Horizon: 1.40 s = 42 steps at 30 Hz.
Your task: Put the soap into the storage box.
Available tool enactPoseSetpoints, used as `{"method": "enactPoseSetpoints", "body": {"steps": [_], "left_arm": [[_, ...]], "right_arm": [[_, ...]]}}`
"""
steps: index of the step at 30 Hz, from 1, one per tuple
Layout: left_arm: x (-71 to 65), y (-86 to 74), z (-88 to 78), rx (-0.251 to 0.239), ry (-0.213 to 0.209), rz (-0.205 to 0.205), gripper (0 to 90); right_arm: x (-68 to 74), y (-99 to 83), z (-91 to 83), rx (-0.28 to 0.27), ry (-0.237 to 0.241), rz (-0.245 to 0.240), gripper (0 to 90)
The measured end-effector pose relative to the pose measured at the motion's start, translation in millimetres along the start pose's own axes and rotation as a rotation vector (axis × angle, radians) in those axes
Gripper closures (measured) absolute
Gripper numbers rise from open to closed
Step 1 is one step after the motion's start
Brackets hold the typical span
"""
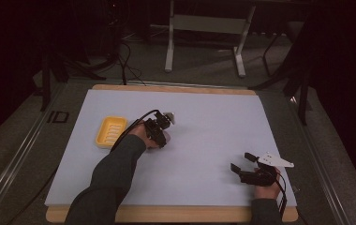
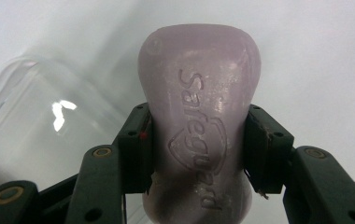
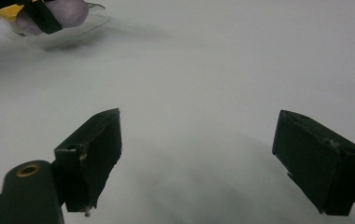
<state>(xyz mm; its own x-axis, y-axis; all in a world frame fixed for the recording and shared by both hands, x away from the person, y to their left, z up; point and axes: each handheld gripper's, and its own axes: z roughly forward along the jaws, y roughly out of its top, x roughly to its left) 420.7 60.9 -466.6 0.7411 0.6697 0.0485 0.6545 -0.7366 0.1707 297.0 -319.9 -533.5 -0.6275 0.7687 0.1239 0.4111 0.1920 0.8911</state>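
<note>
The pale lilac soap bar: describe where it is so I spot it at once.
On the white table mat, look left of centre, just right of the yellow ribbed soap dish. There the left gripper clamps the pale lilac soap bar, waisted, with embossed lettering.

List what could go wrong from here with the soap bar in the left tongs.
1. The left tongs pinch the smooth pale lilac soap bar only at its narrow waist, so it might slip or twist out.
2. A clear plastic lid or tray lies just beneath; lowering the bar could knock it.
3. The yellow ribbed soap dish sits close, so a careless swing might shove it.
</note>
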Motion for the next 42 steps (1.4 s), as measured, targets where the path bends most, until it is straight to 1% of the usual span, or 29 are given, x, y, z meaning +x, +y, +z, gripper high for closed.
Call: {"method": "enactPoseSetpoints", "body": {"steps": [4, 5, 12, 17, 20, 23, 25, 29, 31, 35, 36, 40, 42], "left_arm": [[9.8, -7.1, -4.2, -0.011, 0.008, -0.039, 50.1], [12.8, -9.1, -5.5, -0.012, 0.012, -0.042, 50.1], [35.6, -27.4, -13.8, -0.020, 0.031, -0.123, 50.1], [54.4, -43.4, -19.9, -0.030, 0.046, -0.190, 50.1], [67.8, -53.6, -23.4, -0.028, 0.068, -0.236, 50.1], [80.8, -63.5, -24.3, -0.024, 0.097, -0.293, 50.0], [87.9, -68.9, -22.5, -0.014, 0.116, -0.328, 50.0], [101.5, -77.8, -17.4, -0.004, 0.126, -0.397, 50.0], [108.4, -82.0, -13.5, 0.012, 0.135, -0.427, 50.0], [119.5, -87.3, -4.0, 0.036, 0.142, -0.480, 50.0], [121.8, -88.3, -1.6, 0.042, 0.135, -0.493, 50.0], [126.4, -91.7, 6.5, 0.064, 0.111, -0.506, 49.9], [127.7, -93.5, 10.3, 0.066, 0.095, -0.513, 49.7]], "right_arm": [[-0.1, -0.1, 0.0, -0.002, -0.001, -0.003, 15.5], [0.0, -0.1, -0.1, -0.002, -0.001, -0.004, 15.5], [0.2, -0.1, 0.0, -0.002, -0.003, -0.006, 15.5], [0.1, -0.1, 0.0, -0.002, -0.002, -0.005, 15.5], [0.2, -0.1, -0.1, -0.002, -0.003, -0.005, 15.4], [0.2, -0.1, 0.0, -0.002, -0.003, -0.006, 15.5], [0.3, 0.0, 0.0, -0.001, -0.004, -0.005, 15.4], [0.3, 0.0, 0.2, -0.001, -0.004, -0.007, 15.5], [0.3, -0.1, 0.0, -0.002, -0.005, -0.006, 15.4], [0.3, 0.0, 0.1, -0.001, -0.004, -0.005, 15.4], [0.3, -0.1, 0.1, -0.001, -0.005, -0.006, 15.5], [0.3, -0.1, 0.0, -0.002, -0.004, -0.005, 15.5], [0.3, -0.1, 0.0, -0.002, -0.004, -0.004, 15.4]]}}
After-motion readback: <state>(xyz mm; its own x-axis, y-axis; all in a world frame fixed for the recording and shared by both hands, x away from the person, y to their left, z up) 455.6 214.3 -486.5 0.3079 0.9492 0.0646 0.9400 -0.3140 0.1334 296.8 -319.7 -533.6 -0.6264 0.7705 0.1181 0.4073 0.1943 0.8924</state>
